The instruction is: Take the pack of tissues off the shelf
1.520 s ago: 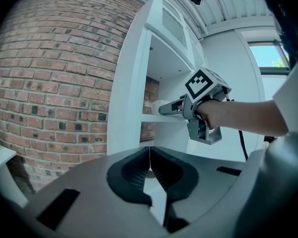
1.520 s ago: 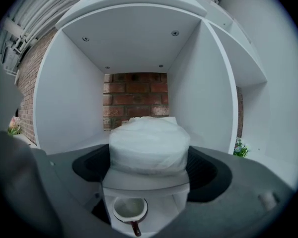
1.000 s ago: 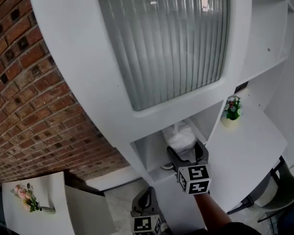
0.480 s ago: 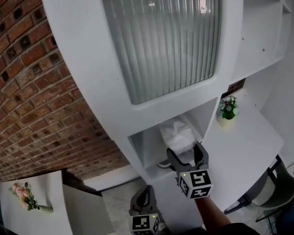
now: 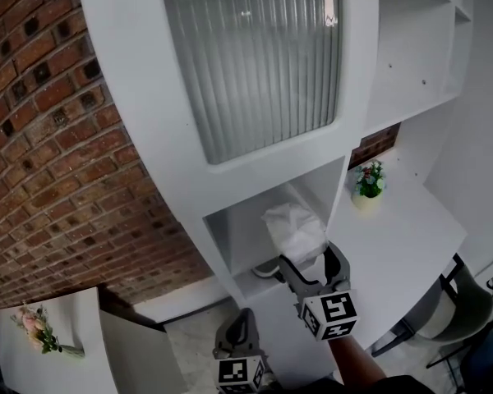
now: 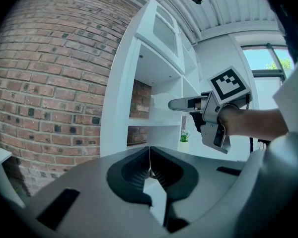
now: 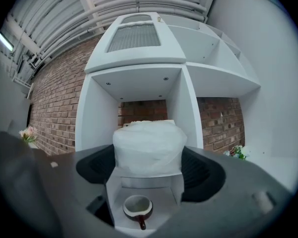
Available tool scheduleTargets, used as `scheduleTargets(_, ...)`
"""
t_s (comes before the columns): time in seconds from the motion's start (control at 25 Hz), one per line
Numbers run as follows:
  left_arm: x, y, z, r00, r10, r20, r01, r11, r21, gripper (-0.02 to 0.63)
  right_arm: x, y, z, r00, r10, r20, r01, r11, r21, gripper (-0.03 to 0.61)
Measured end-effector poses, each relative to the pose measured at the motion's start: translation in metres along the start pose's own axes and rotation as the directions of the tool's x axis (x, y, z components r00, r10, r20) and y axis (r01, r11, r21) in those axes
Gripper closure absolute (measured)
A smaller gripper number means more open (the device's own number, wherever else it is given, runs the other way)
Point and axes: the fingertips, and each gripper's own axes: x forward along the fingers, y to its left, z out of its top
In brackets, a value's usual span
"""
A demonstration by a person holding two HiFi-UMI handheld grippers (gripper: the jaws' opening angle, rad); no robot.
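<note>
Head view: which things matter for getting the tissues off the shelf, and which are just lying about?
Job: pack of tissues; right claw, closed on it; shelf.
Lying about: brown cup below; potted plant; flower bunch; left claw, shut and idle.

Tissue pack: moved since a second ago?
Yes. The pack of tissues, clamped in the right gripper, has come forward, toward the front of the shelf compartment.

Bright, even daylight enters by a window (image 6: pixel 269 58); gripper views bulge, with black vignetted corners.
</note>
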Motion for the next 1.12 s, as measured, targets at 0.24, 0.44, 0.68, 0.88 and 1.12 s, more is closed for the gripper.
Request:
scheduleTargets(0.24, -0.004, -0.016, 0.000, 0.999, -0.034, 0.009, 0.034, 0.999, 0.001, 0.602, -0.027, -0.002, -0.006, 1.000, 0.006, -0.002, -0.006, 1.000, 0.005, 0.189)
scheduleTargets(0.44, -0.010, -0.028, -0.002, 0.998, -0.058, 0.000, 0.058, 0.998, 0.007, 0.602, -0.049, -0.002, -0.008, 1.000, 0.018, 0.017, -0.018, 1.000, 0.012, 0.189)
scheduleTargets(0.68, -0.015, -0.038, -0.012, 0.996, -0.090, -0.004, 0.090, 0.996, 0.010, 0.603, -0.072, -0.002, -0.012, 0.999, 0.034, 0.032, -0.035, 0.999, 0.036, 0.190)
scheduleTargets(0.88, -0.017, -0.045, -0.013, 0.995, -0.103, -0.008, 0.103, 0.995, 0.013, 0.601, -0.087, -0.010, -0.016, 1.000, 0.011, 0.028, -0.011, 0.999, 0.032, 0.192)
scheduleTargets(1.12, -0.018, -0.056, -0.010, 0.992, -0.123, -0.003, 0.123, 0.992, 0.019, 0.603, -0.105, -0.016, -0.028, 1.000, -0.012, 0.003, 0.012, 0.999, 0.031, 0.192)
